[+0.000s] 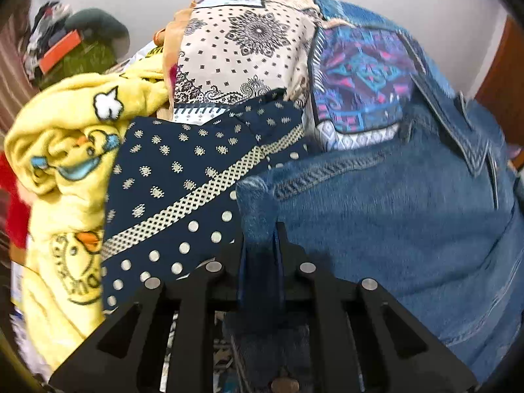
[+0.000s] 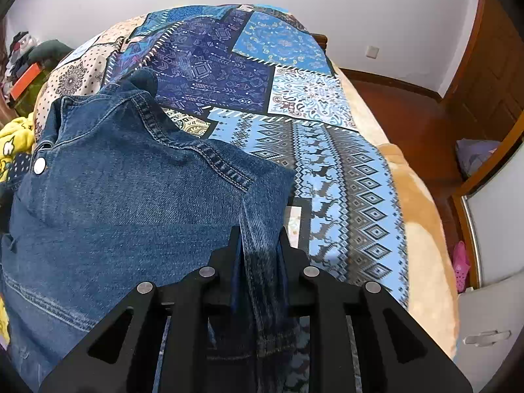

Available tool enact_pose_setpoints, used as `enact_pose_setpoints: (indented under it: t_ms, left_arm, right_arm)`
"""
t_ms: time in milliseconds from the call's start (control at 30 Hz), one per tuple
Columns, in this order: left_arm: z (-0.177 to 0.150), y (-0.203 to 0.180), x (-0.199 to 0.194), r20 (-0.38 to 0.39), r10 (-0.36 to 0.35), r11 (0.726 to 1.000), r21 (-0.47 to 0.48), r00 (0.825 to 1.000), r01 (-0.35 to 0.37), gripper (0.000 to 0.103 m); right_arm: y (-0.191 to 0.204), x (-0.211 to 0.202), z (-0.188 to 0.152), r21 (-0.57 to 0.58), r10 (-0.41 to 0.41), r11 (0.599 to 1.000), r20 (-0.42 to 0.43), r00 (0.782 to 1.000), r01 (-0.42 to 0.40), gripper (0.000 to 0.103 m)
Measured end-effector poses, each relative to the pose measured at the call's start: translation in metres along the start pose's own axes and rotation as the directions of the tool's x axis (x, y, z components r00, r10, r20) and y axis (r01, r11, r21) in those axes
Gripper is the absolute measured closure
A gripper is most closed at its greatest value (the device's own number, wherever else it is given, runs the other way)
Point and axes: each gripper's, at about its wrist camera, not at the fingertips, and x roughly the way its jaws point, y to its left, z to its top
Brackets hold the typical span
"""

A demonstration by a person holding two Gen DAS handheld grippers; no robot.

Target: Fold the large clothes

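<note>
Both claws pinch folds of the jacket (image 2: 108, 216): the left claw (image 1: 262, 232) its left corner, the right claw (image 2: 258, 232) its right. It lies on the bed (image 2: 422, 229), a yellow blanket (image 1: 62, 150) to its left.

Left gripper (image 1: 260, 232) and right gripper (image 2: 258, 235) both level and pointing forward, black fingers drawn close together, each pair pinching a fold of blue denim between the tips.
</note>
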Motion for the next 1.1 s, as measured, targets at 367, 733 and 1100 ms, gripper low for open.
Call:
enact_pose_setpoints:
  t_ms: [367,733,1100]
  left_arm:
    - [-0.020,-0.021,-0.100,0.073,-0.047,0.997,0.064,0.996,0.043,0.034]
    - [-0.074,-0.027,-0.207,0.218,-0.057,0.994,0.099,0.974,0.036,0.010]
    - [-0.178,0.000,-0.204,0.110,-0.103,0.994,-0.009,0.989,0.104,0.008]
  right_arm:
    - [0.017,-0.093,-0.011,-0.055,0.057,0.997,0.084,0.995,-0.053,0.038]
    - [0.039,-0.189,-0.062,-0.115,0.141,0.986,0.199,0.970,-0.119,0.016]
    - [0.027,-0.179,-0.144,-0.067,0.123,0.991,0.100,0.987,-0.117,0.016]
